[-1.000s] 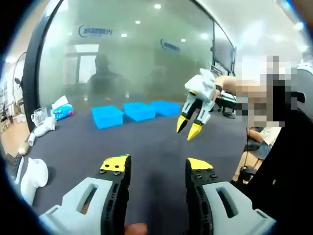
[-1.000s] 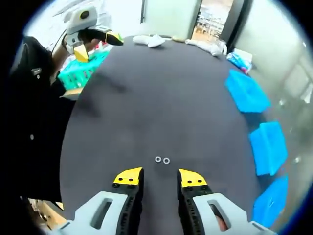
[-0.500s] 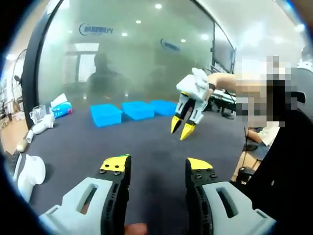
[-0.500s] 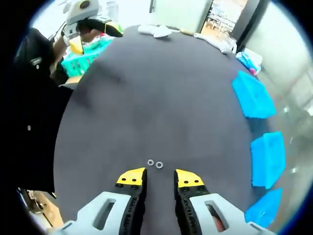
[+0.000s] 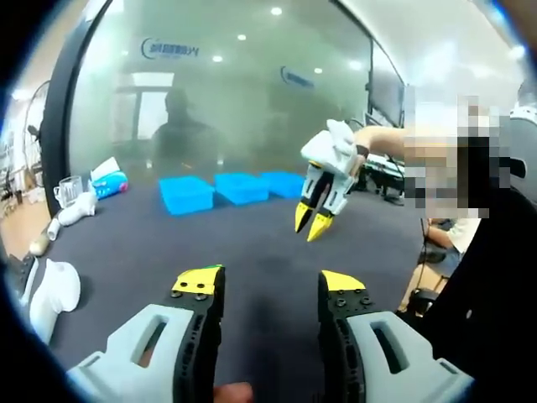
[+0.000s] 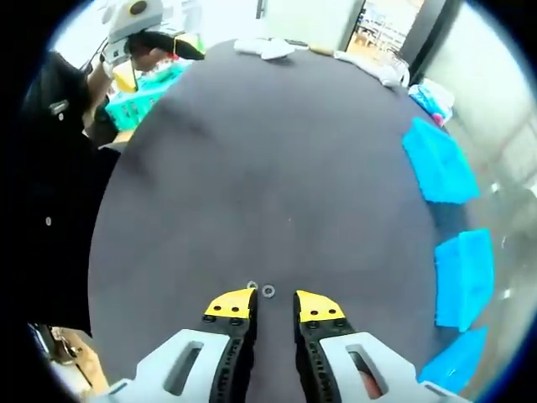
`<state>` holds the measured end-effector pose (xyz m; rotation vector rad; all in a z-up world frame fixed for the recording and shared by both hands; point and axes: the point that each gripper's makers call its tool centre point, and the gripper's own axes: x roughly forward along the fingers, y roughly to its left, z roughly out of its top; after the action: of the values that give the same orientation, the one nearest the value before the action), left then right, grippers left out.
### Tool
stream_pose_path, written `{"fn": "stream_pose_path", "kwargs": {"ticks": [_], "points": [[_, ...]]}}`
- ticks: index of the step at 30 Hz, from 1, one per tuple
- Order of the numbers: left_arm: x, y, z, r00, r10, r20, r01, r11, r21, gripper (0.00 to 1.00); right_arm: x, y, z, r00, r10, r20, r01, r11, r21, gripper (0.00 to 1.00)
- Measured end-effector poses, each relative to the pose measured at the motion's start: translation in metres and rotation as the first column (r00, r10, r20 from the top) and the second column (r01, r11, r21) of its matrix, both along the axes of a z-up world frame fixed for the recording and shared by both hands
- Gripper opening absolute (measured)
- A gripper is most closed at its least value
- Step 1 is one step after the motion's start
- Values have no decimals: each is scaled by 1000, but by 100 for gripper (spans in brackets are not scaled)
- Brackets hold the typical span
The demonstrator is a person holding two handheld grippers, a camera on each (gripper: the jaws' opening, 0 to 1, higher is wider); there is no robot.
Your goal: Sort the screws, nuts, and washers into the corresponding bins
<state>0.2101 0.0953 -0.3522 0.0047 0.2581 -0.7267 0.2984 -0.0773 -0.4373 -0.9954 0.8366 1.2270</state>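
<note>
Dark table (image 6: 277,159), washers (image 6: 268,291) flat beside right gripper (image 6: 274,302)

Bright ceiling spots glare on the hazy glass wall (image 5: 235,101); edges bow; soft focus throughout.

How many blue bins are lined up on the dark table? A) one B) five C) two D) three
D: three blue bins stand in a row at the far side of the dark table in the left gripper view, and along the table's edge in the right gripper view.

Blue bins (image 5: 186,195), dark grey table (image 6: 277,159), yellow-tipped tool (image 6: 274,305).
</note>
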Motion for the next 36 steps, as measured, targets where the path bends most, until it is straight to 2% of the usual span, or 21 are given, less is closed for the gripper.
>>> {"fn": "stream_pose_path", "kwargs": {"ticks": [7, 17, 22, 36], "points": [[1, 1, 0, 1000, 3, 0, -3, 1000, -3, 43, 5, 2, -3, 1000, -4, -16, 4, 1000, -3, 12], [2, 4, 0, 1000, 9, 0, -9, 1000, -7, 43, 2, 2, -6, 997, -35, -76, 36, 999, 10, 8], [1, 5, -1, 1000, 11, 0, -11, 1000, -6, 43, -4, 4, -7, 998, -8, -62, 8, 1000, -2, 4], [1, 5, 1, 1000, 13, 5, -13, 1000, -10, 43, -5, 1, 0, 999, -5, -34, 5, 1000, 15, 3]]}}
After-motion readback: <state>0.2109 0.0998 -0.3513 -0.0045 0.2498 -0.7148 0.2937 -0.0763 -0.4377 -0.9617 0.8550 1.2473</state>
